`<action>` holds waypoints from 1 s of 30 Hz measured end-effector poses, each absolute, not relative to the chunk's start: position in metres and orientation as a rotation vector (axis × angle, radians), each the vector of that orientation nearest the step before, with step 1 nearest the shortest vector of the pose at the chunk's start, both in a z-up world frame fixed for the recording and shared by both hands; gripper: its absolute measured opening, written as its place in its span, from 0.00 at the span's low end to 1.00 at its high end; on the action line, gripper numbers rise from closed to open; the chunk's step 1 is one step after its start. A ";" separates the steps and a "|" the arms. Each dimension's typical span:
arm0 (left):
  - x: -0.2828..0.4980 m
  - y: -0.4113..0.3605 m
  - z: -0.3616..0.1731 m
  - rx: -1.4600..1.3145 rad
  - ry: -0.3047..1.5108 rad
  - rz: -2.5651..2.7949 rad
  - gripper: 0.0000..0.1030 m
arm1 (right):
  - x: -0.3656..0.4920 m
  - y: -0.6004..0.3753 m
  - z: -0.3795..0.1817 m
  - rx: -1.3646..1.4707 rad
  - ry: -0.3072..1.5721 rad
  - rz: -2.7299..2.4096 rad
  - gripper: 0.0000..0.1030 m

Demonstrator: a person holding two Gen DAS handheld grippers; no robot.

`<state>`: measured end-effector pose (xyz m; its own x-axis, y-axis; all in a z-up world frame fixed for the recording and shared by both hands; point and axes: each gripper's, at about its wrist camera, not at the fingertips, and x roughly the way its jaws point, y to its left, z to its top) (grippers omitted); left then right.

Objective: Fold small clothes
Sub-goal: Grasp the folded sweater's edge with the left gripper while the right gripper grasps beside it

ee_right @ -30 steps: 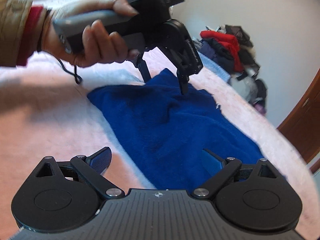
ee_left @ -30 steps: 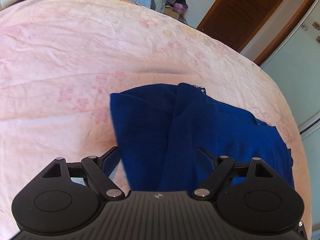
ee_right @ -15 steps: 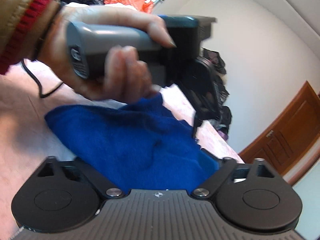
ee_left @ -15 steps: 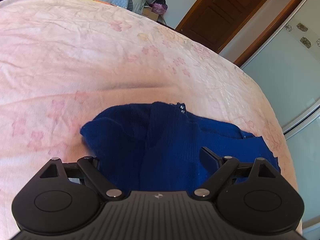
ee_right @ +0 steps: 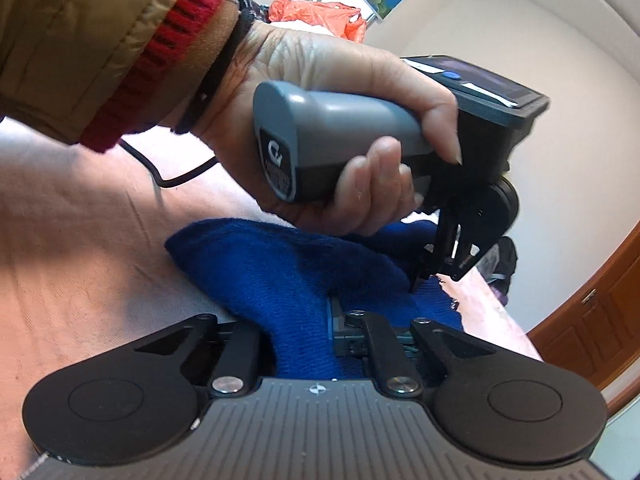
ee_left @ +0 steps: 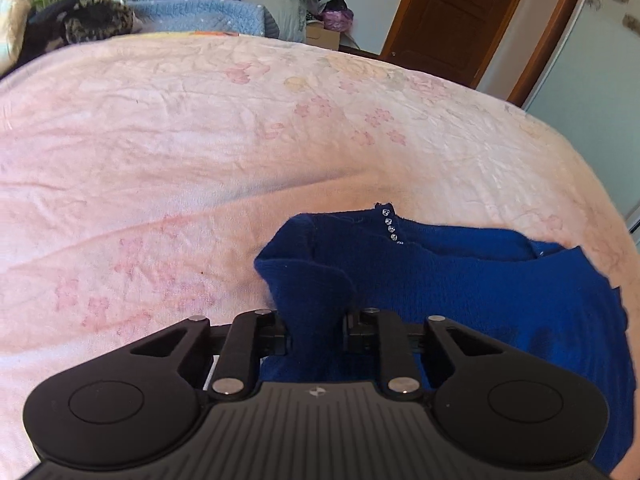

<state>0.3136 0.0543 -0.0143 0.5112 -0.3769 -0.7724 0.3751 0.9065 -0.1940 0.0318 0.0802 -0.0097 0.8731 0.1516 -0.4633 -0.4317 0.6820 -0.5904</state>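
- Blue knit garment (ee_left: 460, 280) spread on pink bedspread (ee_left: 200, 140), long axis across the left view.
- Left gripper (ee_left: 316, 328) closing, pinching a raised fold.
- Right gripper (ee_right: 304, 320) clamped on bunched edge.

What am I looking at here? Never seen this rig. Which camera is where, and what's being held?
No robot arm: a person holds a handheld two-finger gripper in each hand, each with a fisheye camera looking along its fingers.

The left wrist view shows the left gripper, its jaws closing, with a fold of the blue knit garment bunched between them on a pink floral bedspread.

The right wrist view shows the right gripper shut on another part of the same garment. Above it, the person's left hand grips the other gripper's grey handle.

Clothes are piled beyond the bed.
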 end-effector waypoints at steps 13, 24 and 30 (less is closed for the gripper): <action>0.279 0.018 0.007 0.236 0.827 -0.337 0.15 | 0.013 0.046 0.020 -0.556 0.410 0.389 0.05; 0.267 0.004 0.024 0.284 0.792 -0.307 0.15 | 0.028 0.006 0.040 -0.416 0.402 0.394 0.05; 0.259 -0.011 0.035 0.305 0.764 -0.305 0.15 | 0.016 -0.014 0.041 -0.354 0.392 0.370 0.05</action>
